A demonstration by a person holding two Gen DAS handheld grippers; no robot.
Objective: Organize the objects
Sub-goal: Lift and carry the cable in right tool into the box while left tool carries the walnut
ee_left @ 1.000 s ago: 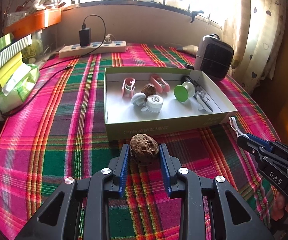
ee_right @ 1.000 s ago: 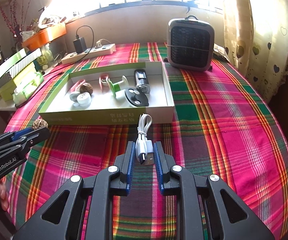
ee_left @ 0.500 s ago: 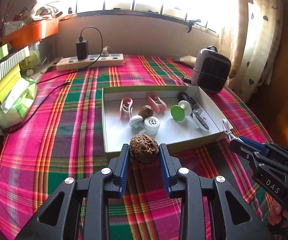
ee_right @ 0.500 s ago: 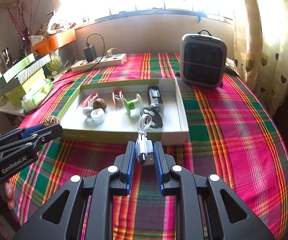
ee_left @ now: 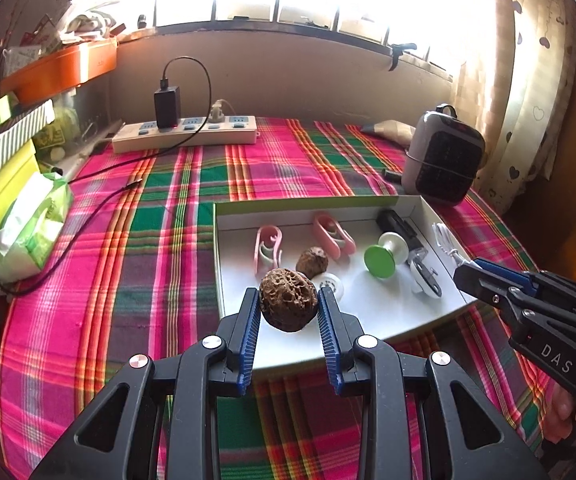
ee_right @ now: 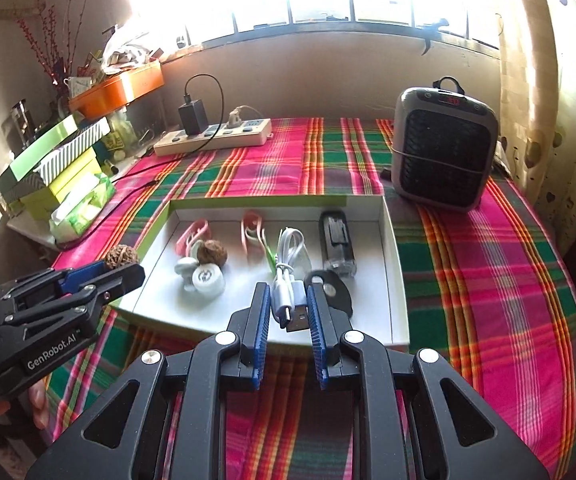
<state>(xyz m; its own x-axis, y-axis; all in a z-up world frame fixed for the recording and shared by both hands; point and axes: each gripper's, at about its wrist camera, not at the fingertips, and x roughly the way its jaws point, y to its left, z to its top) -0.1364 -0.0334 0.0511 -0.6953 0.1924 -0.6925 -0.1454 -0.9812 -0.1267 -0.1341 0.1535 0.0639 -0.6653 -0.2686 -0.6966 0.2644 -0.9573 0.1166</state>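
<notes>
L hand-held gripper (ee_left: pixel 288 308) is closed on a walnut (ee_left: pixel 287 305), R hand-held gripper (ee_right: pixel 288 312) pinches a white USB cable (ee_right: pixel 288 280) by its plug end; both hang just over the box (ee_right: pixel 391 240) near rim, prob. so each can drop in w/o scraping the wall. Open floor lies near-centre; second walnut (ee_left: pixel 311 262), clips, spool farther back; heater (ee_right: pixel 443 148) beyond on the worktop.

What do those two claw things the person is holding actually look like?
Both are matte black plastic with triangular cut-outs and round silver screws. Each finger carries a ribbed blue pad. The left gripper is printed "GenRobot.AI" in white on its side, the right gripper "DAS". No cables or sleeves show.
</notes>
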